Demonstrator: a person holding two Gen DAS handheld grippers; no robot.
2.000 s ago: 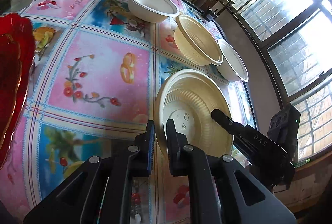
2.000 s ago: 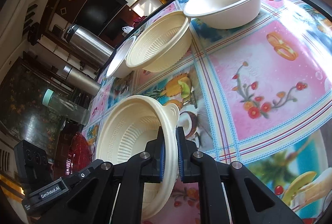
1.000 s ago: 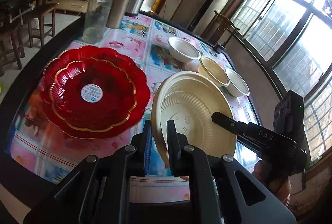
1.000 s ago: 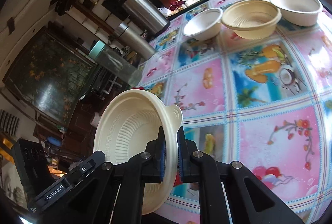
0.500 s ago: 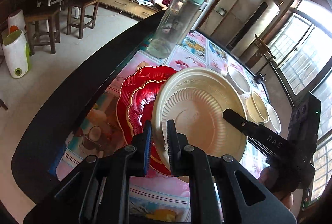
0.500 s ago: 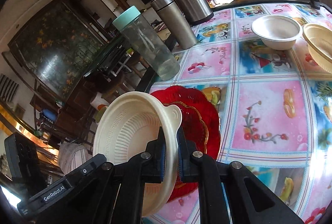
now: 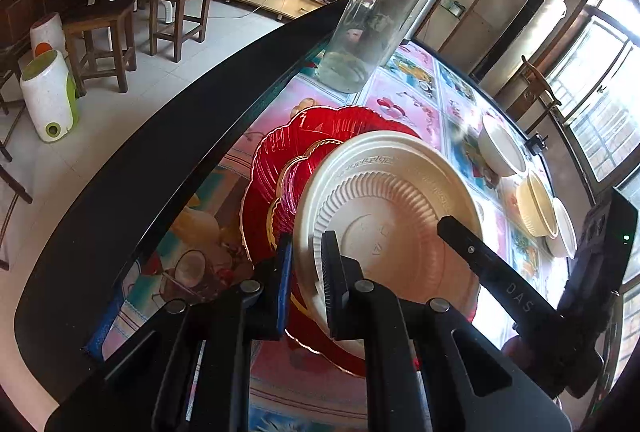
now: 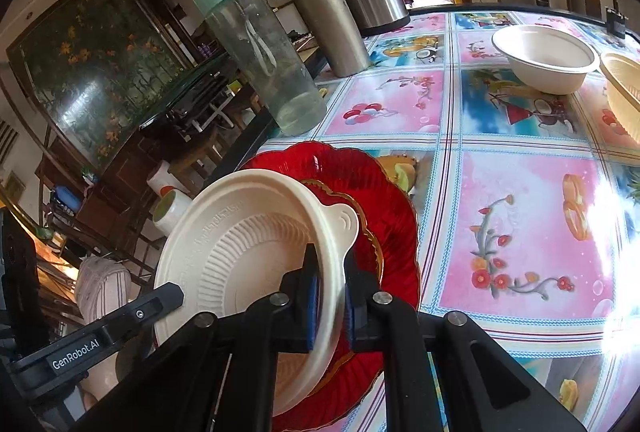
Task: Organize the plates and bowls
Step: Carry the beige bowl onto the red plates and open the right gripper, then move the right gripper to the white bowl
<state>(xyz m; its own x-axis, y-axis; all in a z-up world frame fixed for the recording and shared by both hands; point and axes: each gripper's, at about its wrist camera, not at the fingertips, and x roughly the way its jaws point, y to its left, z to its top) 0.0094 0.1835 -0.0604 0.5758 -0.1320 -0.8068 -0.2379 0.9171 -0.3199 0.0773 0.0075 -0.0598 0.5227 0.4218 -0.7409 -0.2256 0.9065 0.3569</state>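
Here, label by label:
Left gripper (image 7: 306,264): clamped on the near rim of a cream ribbed disposable plate (image 7: 384,216), jaws nearly closed with only the rim between.
Right gripper (image 8: 328,288): pinched on the opposite rim of the same cream plate (image 8: 248,252), beside its small tab handle.
Cream plate: held tilted over a stack of red scalloped gold-edged plates (image 7: 288,156); contact not discernible.
Red plates: near the table's dark edge, on a glossy pictured tablecloth (image 8: 520,200).
Bowls: white paper bowl (image 8: 546,58), cream ribbed bowl (image 7: 536,204), another white bowl (image 7: 564,228), in a row well apart.
Bottle: clear, mint-capped (image 8: 260,52), just behind the red plates.
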